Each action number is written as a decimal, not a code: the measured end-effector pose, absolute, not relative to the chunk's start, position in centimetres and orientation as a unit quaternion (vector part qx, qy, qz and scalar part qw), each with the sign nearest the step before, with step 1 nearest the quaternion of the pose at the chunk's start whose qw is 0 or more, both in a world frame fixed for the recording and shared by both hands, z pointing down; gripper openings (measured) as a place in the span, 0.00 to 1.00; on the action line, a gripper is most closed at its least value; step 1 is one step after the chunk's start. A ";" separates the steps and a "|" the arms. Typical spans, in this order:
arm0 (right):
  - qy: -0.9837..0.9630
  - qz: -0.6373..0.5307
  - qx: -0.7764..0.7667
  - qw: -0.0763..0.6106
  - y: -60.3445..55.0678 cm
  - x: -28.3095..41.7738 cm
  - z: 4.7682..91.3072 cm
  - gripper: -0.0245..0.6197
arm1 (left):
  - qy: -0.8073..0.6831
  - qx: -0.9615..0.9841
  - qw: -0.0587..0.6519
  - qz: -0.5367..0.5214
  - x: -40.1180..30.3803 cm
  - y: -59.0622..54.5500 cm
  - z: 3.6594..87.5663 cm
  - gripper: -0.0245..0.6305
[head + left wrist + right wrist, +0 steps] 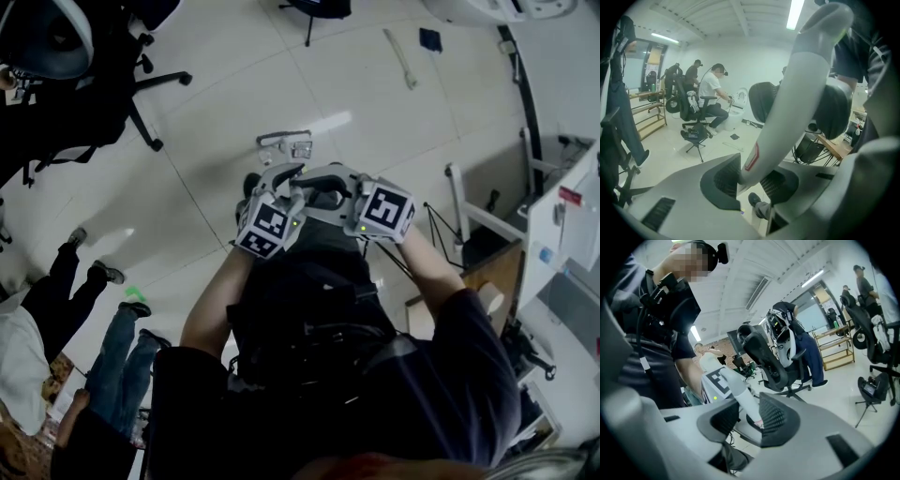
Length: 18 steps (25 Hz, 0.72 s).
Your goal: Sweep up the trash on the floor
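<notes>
Head view looks steeply down on the person's arms, with both tools raised close together in front of the chest. The left hand-held gripper (pixel 281 180) and the right hand-held gripper (pixel 336 180) almost touch, their marker cubes facing up. Both pinch one pale grey handle (pixel 314 172).

Left gripper view shows that handle (pixel 797 93) rising from between the ribbed pads (pixel 725 180) toward the upper right. It carries a red-edged label, and the jaws are closed onto it from both sides. In the right gripper view the handle's end (pixel 740 397) sits clamped between the dark pads (pixel 774 417), with the left tool's marker cube just behind it.

The trash lies well apart from the grippers, far up the tiled floor (pixel 234 103). It is a pale strip (pixel 401 58) and, near it, a small dark blue square (pixel 429 39). The left gripper view shows the same dark scrap (pixel 734 136) on the tiles, near a seated person in a white shirt (pixel 711 89).

A black office chair (pixel 103 84) stands at the upper left. Bystanders' legs (pixel 122 356) show at the lower left.
</notes>
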State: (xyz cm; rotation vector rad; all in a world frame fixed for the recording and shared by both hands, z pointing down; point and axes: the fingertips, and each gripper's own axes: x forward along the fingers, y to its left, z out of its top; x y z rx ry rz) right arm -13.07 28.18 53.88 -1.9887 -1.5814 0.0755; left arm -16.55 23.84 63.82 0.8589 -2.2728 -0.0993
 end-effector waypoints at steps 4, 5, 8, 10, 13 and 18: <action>-0.606 0.031 -0.739 0.294 28.3 -13.9 53.9 0.27 | -0.877 0.338 0.339 -0.040 -17.1 23.8 63.7 0.18; -0.613 0.031 -0.735 0.289 28.5 -14.4 53.8 0.27 | -0.879 0.341 0.333 -0.033 -17.6 24.0 63.6 0.17; -0.640 0.020 -0.720 0.266 29.5 -16.8 53.5 0.27 | -0.884 0.350 0.310 0.002 -19.9 24.9 63.2 0.15; -0.655 -0.005 -0.713 0.249 30.5 -18.6 53.4 0.26 | -0.885 0.354 0.303 0.016 -21.7 25.8 63.0 0.13; -0.663 -0.039 -0.711 0.229 32.0 -20.8 53.2 0.23 | -0.882 0.360 0.301 0.042 -23.8 27.1 62.7 0.12; -0.665 -0.047 -0.717 0.200 33.1 -22.0 51.0 0.23 | -0.882 0.368 0.287 0.057 -25.3 28.0 60.4 0.12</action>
